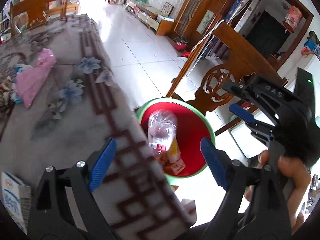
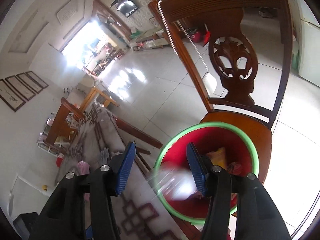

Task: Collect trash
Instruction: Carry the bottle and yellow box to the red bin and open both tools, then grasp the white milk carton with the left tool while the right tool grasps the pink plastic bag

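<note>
Red basin with green rim [image 1: 208, 132], set on the seat of a carved wooden chair [image 2: 236, 124] beside the bench [image 1: 66, 108]. Contained in it: a clear plastic bottle [image 1: 162, 126] (crumpled, red label), an orange wrapper [image 1: 173, 150] and a small carton [image 1: 176, 166]. Left hand-held gripper [image 1: 158, 160]: jaws spread wide, nothing pinched. Right hand-held gripper [image 2: 160, 168]: jaws parted over the basin's near rim, a blurred clear object seen below them, apparently untouched. Left on the bench: a pink bag [image 1: 36, 76] and a blue-and-white carton [image 1: 12, 196].
</note>
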`<state>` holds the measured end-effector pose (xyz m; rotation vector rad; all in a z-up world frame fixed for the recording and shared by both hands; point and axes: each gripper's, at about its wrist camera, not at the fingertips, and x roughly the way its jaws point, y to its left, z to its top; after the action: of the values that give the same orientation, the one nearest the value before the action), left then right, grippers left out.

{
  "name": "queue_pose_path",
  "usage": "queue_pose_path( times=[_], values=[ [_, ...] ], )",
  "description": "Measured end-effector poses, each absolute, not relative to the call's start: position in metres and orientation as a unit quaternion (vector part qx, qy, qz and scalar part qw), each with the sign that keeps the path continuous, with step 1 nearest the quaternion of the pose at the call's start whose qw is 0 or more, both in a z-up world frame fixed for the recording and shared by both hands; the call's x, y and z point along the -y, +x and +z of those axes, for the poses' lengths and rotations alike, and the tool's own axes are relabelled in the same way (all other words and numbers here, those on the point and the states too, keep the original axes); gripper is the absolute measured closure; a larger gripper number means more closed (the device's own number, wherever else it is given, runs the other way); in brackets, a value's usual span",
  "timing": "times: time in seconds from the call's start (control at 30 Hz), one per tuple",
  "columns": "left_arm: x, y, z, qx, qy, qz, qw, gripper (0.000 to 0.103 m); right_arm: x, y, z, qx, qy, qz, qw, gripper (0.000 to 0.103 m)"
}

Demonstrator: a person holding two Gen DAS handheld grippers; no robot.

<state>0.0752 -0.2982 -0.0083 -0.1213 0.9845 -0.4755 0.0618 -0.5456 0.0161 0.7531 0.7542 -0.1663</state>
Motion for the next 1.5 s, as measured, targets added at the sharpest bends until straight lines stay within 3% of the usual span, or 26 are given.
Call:
queue_pose_path(
  times=[0.37,0.57,0.83,0.9,1.0,1.5],
  values=[
    [0.177,0.034,-0.002,-0.451,-0.002,-0.096,0.887,0.018,0.516,0.075,0.018,-0.379,0.334,-0.051,0.861,0.039],
    [0.109,0.015,-0.026,-0.49,-0.012,-0.025,0.871,0.018,0.485,0.085,0.021,-0.395,0.32,-0.024,0.861,0.038],
    [0.098,0.015,-0.055,-0.517,0.003,-0.031,0.855,0.019,0.428,0.095,0.026,-0.417,0.267,0.014,0.869,0.034],
    [0.096,0.019,-0.059,-0.521,0.0,-0.039,0.852,0.025,0.418,0.097,0.026,-0.425,0.257,0.018,0.868,0.034],
    [0.088,0.021,-0.059,-0.522,-0.023,-0.061,0.85,0.049,0.404,0.101,0.024,-0.432,0.246,0.023,0.867,0.034],
    [0.032,0.012,-0.059,-0.486,-0.121,-0.066,0.863,0.05,0.327,0.12,0.009,-0.478,0.162,0.036,0.863,0.032]
  ],
)
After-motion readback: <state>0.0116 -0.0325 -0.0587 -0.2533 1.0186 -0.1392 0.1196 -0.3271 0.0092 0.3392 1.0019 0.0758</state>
